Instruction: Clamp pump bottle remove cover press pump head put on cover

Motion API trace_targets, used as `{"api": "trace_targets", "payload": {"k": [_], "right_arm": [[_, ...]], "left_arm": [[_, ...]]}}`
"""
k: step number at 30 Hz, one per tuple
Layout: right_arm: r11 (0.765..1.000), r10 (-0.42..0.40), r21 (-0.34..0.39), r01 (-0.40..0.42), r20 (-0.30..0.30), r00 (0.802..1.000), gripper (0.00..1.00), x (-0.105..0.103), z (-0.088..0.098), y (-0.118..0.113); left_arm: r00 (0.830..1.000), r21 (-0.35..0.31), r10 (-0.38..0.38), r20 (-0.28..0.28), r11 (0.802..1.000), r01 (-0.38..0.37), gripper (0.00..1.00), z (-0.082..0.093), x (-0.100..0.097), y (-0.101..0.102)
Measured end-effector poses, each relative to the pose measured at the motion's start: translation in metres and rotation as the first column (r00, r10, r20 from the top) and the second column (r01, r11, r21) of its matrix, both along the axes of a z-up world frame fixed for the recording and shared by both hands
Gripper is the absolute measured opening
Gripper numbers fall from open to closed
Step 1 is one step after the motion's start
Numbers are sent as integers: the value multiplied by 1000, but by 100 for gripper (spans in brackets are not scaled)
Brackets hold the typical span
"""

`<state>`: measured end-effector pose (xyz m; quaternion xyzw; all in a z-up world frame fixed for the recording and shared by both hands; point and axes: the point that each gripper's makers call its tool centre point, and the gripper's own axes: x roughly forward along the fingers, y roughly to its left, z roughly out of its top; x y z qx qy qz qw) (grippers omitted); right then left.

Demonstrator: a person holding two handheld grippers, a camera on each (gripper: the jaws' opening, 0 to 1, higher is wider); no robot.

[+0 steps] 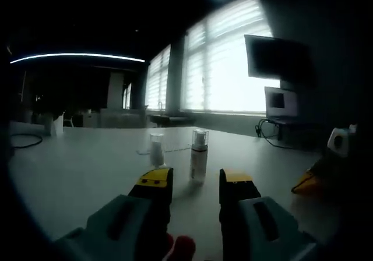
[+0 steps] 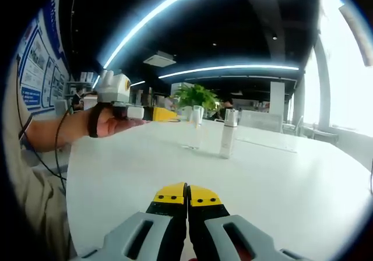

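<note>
On the white round table (image 1: pixel 76 173), going left to right in the left gripper view, a clear plastic cover (image 1: pixel 157 149) stands upright by itself, and just beside it stands the slim white pump bottle (image 1: pixel 199 157) with its clear-topped pump head. The two are near each other but apart. The left hand-held gripper (image 1: pixel 195 182), with yellow-tipped jaws on grey bodies, has its jaws spread wide, and the bottle sits a little beyond the gap between them, not yet enclosed.

In the right gripper view the left hand-held gripper appears at the left edge in a person's hand (image 2: pixel 111 121), then come the clear cover (image 2: pixel 197 127) and the bottle (image 2: pixel 229 134), both well ahead on the table. The right hand-held gripper (image 2: pixel 187 196) has its yellow tips pressed together on nothing.

Judging by how things lie, the cover seems already off, though I cannot tell for certain that the separate clear piece belongs to this bottle. Nothing is clamped now; pressing the pump head and putting the cover on appear to remain.
</note>
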<state>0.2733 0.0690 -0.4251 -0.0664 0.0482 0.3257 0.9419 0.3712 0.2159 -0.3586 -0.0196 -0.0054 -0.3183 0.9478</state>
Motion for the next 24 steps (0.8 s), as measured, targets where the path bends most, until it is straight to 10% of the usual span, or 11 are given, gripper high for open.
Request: {"api": "trace_targets", "payload": {"k": [24], "right_arm": [[1000, -7, 1, 7, -2, 1000, 0, 1, -1, -1]], "left_arm": [[992, 66, -109, 70, 992, 104, 15, -7, -64, -9]]}}
